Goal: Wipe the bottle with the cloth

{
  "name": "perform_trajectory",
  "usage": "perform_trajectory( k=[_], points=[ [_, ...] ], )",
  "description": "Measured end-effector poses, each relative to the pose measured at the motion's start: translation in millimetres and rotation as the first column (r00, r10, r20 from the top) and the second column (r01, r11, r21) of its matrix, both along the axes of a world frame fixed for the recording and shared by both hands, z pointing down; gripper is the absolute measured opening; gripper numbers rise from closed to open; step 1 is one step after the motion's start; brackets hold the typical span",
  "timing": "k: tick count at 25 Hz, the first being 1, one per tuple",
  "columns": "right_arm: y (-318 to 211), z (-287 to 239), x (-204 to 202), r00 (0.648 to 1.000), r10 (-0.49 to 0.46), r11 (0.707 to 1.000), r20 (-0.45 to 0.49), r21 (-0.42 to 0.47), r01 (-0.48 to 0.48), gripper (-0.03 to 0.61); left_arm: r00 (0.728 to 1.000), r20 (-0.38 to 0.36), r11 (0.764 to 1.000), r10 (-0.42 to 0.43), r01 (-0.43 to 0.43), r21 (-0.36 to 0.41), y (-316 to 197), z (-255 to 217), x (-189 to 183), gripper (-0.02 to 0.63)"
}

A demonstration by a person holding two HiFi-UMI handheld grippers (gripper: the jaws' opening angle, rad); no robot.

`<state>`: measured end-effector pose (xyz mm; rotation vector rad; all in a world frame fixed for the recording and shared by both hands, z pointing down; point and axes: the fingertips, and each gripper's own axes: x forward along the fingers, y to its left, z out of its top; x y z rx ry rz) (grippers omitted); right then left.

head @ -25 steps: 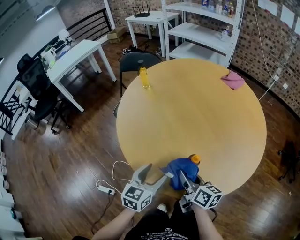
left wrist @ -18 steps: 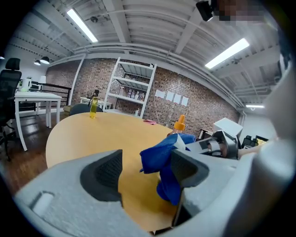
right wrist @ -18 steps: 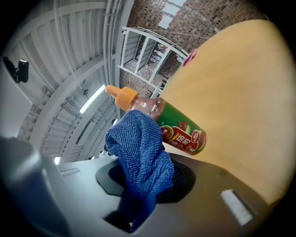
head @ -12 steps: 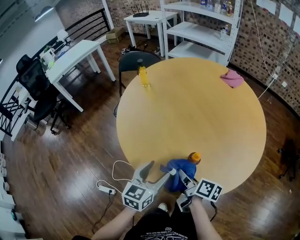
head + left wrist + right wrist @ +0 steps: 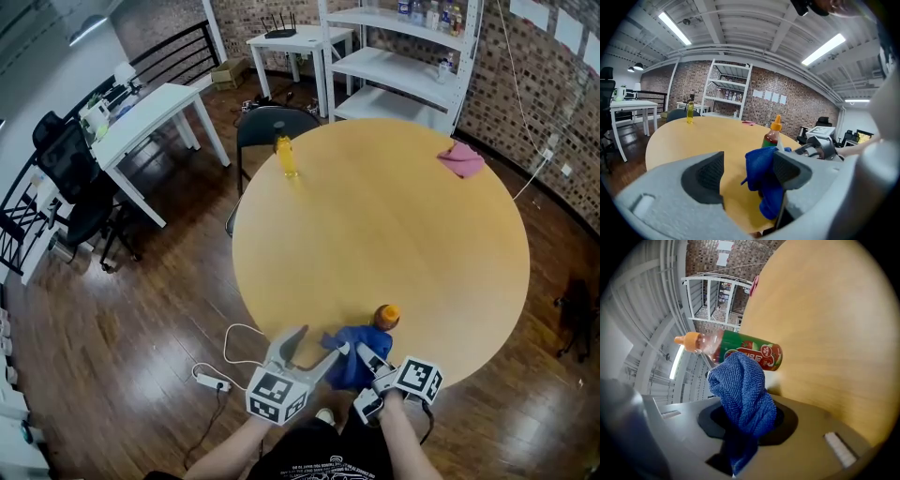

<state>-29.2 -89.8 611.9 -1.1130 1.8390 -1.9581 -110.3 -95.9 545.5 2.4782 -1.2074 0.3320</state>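
Right gripper point(image 5: 745, 420): jaws pinched on a bunched blue woven microfibre cloth point(image 5: 743, 390), the free wad standing out past the pads. The wad overlaps the red-and-green label of a small clear plastic bottle with an orange nozzle cap point(image 5: 740, 350). Contact looks likely; cannot confirm. Left gripper point(image 5: 745, 173): jaws spread, nothing clamped. The cloth point(image 5: 761, 173) hangs just beside its right pad, with the bottle point(image 5: 773, 136) upright beyond. Head view: both grippers low at the near rim of the round pale wooden table point(image 5: 394, 216). The left gripper point(image 5: 317, 342) and right gripper point(image 5: 367, 359) converge on the cloth point(image 5: 354, 349). The bottle point(image 5: 386, 317) stands near that edge, just past the cloth. Judged step: wiping under way or about to begin, with the bottle unsupported. Next move calls for the open left jaws to steady the bottle, since it is light and near the rim, while the right gripper draws the cloth along its side.
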Motion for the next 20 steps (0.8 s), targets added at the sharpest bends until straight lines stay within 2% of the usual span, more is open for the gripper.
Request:
perform_trajectory(
  k=[5,9,11,15,20],
  points=[
    [-1.7,-37.9,-2.7,1.0,-0.021,0.992,0.015,0.125,0.019,0.107,1.0,-0.019,1.0,-0.001,0.001,0.02,-1.1,-10.3,0.1,0.327],
    [1.1,-87.4,-6.9,0.997,-0.019,0.971,0.079,0.239,-0.001,0.107,0.999,-0.032,0.999,0.017,-0.015,0.04,2.4,-22.6,3.8,0.327],
    [4.1,-107.3,-2.4,0.998,0.0,0.957,0.064,0.291,-0.019,0.107,0.999,-0.038,0.998,0.036,-0.034,0.051,6.4,-29.9,7.0,0.327],
    [13.5,-146.0,14.9,0.998,0.03,0.893,-0.063,0.449,0.001,0.107,0.996,-0.051,0.994,0.067,-0.062,0.088,15.6,-53.0,14.4,0.327],
    [32.8,-187.2,29.7,0.971,0.112,0.807,-0.209,0.59,0.034,0.107,0.992,-0.048,0.983,0.118,-0.11,0.146,31.9,-81.9,27.5,0.325]
  ],
)
